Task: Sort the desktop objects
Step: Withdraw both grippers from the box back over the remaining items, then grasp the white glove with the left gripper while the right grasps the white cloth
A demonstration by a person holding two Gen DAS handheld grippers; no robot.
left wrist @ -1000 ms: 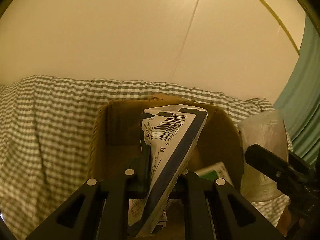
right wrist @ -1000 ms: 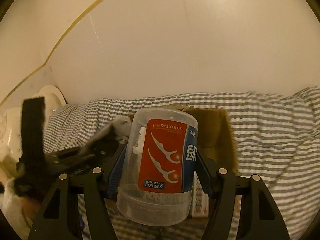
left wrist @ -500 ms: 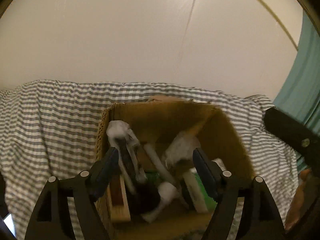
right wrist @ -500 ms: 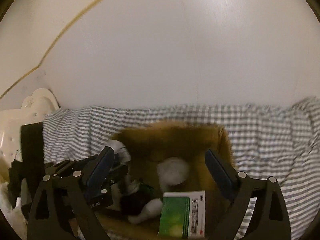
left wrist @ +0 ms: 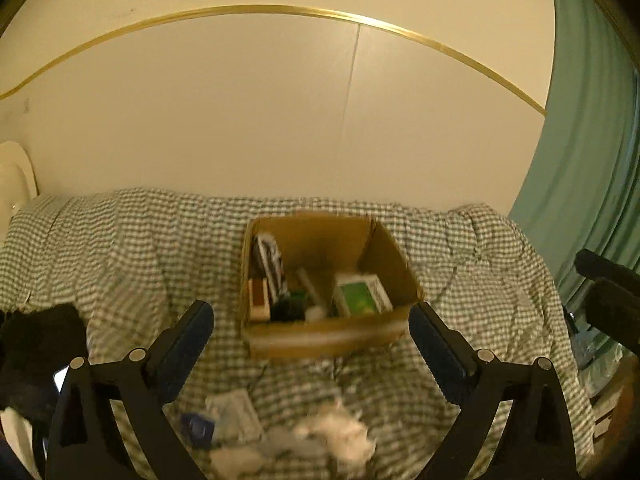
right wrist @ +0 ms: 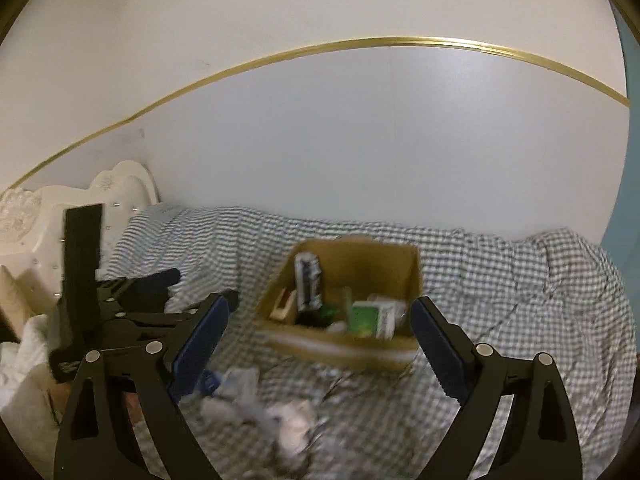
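Cardboard is what anchors the scene: an open brown cardboard box [left wrist: 326, 334] sits on the gingham cloth [left wrist: 120, 248], and we place everything else relative to it. Inside the box we can make out a green-faced carton [left wrist: 360, 294] lying toward the right wall, a dark-striped packet [right wrist: 307, 282] standing upright against the left wall with its long axis running up and down, and a small red-brown block [left wrist: 259, 299] in the near left corner; other dark shapes in the middle are too blurred for us to name. We judge the sorting to be well along but unfinished, since a loose cluster remains on the cloth in front of the box: crumpled white paper [left wrist: 334, 438], a pale flat packet [left wrist: 234, 410] and a small blue item [left wrist: 196, 426]. Blur keeps us from telling which way these point. Our left gripper [left wrist: 310, 340] hangs in front of the box with its jaws spread wide and nothing between them, and our right gripper [right wrist: 320, 338] does the same, jaws wide apart and empty. We judge the next pick must come from the cluster in front of the box.
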